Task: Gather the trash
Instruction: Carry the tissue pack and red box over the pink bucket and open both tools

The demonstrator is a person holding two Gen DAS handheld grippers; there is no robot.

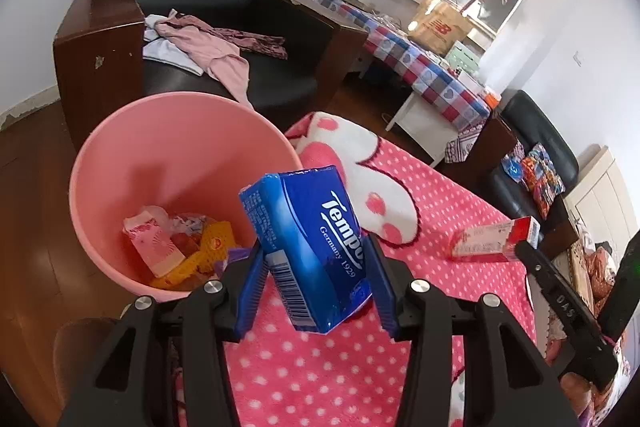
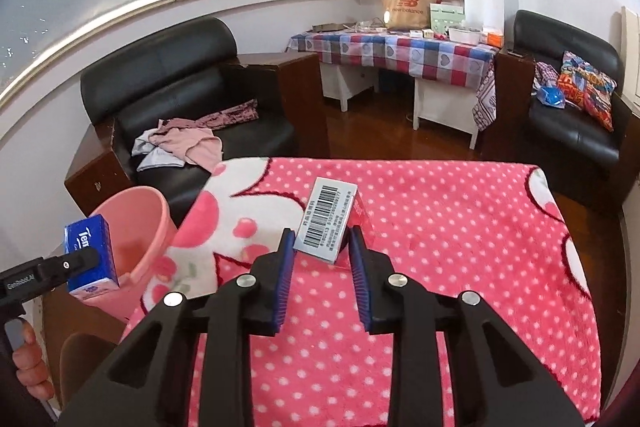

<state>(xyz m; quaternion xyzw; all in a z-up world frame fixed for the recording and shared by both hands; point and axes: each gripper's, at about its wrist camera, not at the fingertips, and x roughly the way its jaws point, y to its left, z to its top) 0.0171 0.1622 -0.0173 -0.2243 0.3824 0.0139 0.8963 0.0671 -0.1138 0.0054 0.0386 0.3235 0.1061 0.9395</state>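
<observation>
- Surroundings first: pink fleece blanket with white polka dots covers the work surface; a round pink plastic bin stands at its left edge, on the dark wooden floor.
- Behind the bin, a black leather armchair holds crumpled pink and grey clothes; a second black armchair with a colourful cushion sits to the right.
- Between the chairs, a table under a red-and-blue checked cloth carries a brown paper shopping bag and small clutter.
- Inside the bin lie wrappers in pink, orange and white.
- Left gripper clamps a blue Tempo tissue packet between its blue pads, upright and tilted, held at the bin's near rim; nothing blocks the bin's mouth.
- Right gripper has its pads against both sides of a small red-and-white carton with a barcode face, over the blanket's middle; whether the carton is lifted clear of the blanket I cannot tell.
- A hand grips the left tool's handle at the right-wrist view's lower left.
</observation>
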